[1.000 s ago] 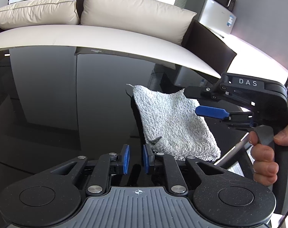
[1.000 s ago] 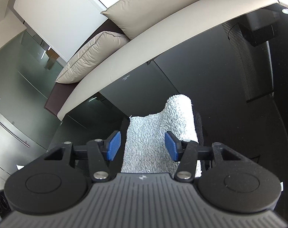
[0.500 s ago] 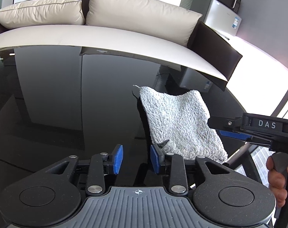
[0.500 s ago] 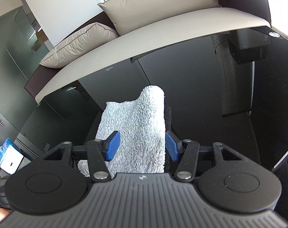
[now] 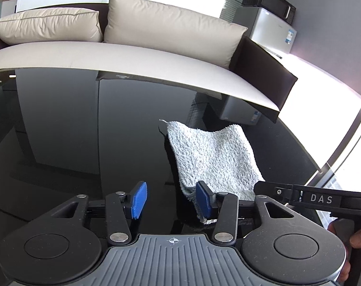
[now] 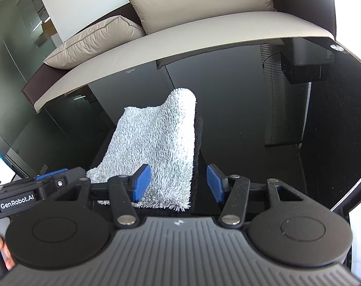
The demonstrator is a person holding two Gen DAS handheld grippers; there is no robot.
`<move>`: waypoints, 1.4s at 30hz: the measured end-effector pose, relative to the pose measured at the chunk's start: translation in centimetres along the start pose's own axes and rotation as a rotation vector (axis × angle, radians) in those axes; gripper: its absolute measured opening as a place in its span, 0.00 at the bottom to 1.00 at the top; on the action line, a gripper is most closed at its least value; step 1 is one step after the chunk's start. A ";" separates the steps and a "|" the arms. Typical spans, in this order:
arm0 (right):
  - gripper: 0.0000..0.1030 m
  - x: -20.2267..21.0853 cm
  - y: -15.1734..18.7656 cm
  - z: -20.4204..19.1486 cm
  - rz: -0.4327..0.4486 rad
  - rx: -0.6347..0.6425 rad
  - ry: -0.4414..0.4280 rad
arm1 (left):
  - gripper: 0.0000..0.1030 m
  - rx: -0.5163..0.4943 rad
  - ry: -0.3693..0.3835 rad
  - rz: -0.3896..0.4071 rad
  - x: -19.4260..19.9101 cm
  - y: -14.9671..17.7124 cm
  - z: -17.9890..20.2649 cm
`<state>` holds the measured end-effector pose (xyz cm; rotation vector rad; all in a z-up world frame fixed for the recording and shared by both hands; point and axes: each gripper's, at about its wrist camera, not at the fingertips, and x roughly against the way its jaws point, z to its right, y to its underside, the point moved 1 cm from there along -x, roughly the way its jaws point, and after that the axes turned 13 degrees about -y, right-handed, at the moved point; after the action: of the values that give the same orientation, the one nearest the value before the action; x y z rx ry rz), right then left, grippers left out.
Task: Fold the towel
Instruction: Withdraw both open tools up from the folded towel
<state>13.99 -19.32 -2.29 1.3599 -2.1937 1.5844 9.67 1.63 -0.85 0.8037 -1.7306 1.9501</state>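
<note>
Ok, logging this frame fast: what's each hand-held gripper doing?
Left hand-held gripper: opening, nothing between the jaws.
Right hand-held gripper: open, holding nothing.

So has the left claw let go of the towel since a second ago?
Yes. The left claw is opening, with only black table between its pads, and the towel lies beside its right pad.

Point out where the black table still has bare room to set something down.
Bare table lies left of the towel, back to the sofa. In the right wrist view, bare glass lies right of the towel too. It is crowded at the towel's near edge, with both hand-held grippers.
</note>
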 end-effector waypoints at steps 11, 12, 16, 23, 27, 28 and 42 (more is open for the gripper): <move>0.53 -0.2 0.4 -0.3 -0.011 0.023 0.010 | 0.45 -0.068 -0.012 -0.007 -0.9 0.4 1.8; 0.53 -0.2 0.4 -0.3 -0.013 0.027 0.013 | 0.44 -0.075 -0.017 -0.011 -1.0 0.5 1.8; 0.53 -0.4 0.5 -0.7 -0.022 0.055 0.032 | 0.44 -0.086 -0.037 -0.024 -1.3 0.7 1.7; 0.53 -0.8 0.9 -1.9 -0.040 0.116 0.080 | 0.44 -0.091 -0.063 -0.038 -1.8 0.7 1.3; 0.53 -1.1 1.3 -2.8 -0.050 0.143 0.084 | 0.44 -0.110 -0.080 -0.032 -2.0 0.8 1.4; 0.54 -1.2 1.4 -3.0 -0.053 0.150 0.084 | 0.44 -0.113 -0.083 -0.030 -2.0 0.8 1.4; 0.54 -1.0 2.1 -3.3 -0.050 0.139 0.058 | 0.44 -0.105 -0.092 -0.025 -2.2 0.6 0.8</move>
<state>11.80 -15.98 -2.86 1.3745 -2.0346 1.7633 11.01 0.94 -2.74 0.8855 -1.8509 1.8151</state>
